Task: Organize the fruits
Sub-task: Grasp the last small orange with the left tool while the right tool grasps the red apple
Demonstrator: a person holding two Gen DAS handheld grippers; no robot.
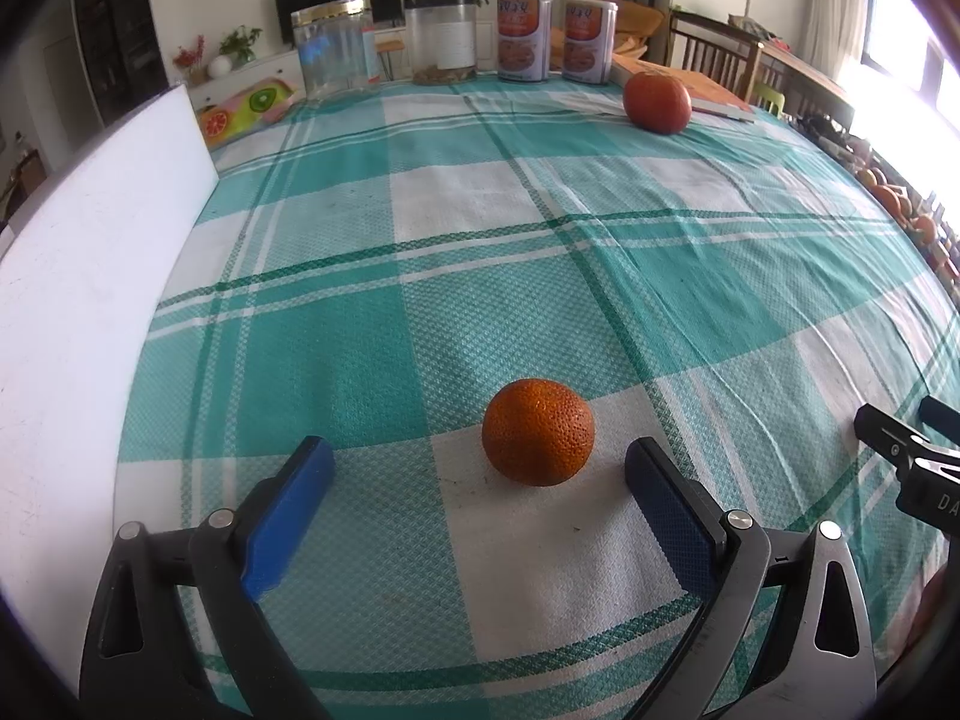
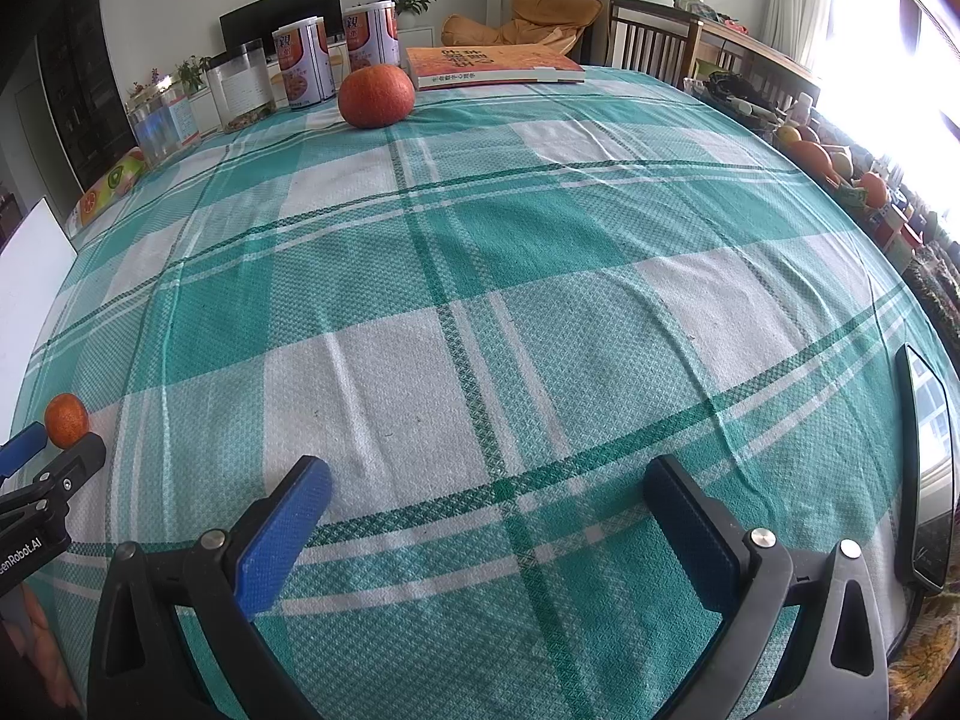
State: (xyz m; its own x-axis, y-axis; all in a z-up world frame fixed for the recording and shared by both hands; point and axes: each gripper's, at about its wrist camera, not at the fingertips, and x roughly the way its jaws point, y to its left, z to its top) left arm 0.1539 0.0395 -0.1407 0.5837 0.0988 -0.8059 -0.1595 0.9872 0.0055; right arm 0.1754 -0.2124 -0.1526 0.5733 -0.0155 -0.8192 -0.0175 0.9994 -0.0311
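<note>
Left gripper (image 1: 480, 468): jaws spread wide, blue pads low over the checked tablecloth (image 1: 540, 276), gripping nothing. Right gripper (image 2: 487, 489): jaws likewise spread wide and empty, held low over the same tablecloth, just beside the left gripper on its right.

A teal-and-white checked cloth (image 2: 480, 276) covers my table. Along its far edge stand two printed tins (image 1: 555, 39), a clear jar (image 1: 337, 48) and a second jar (image 1: 443, 39) with something brownish at the bottom. A fruit-patterned tray (image 1: 246, 108) lies at the far left corner, near a white board (image 1: 90, 252). An orange book (image 2: 492, 65) lies flat at the back, and a phone (image 2: 927, 468) sits at the right edge.
</note>
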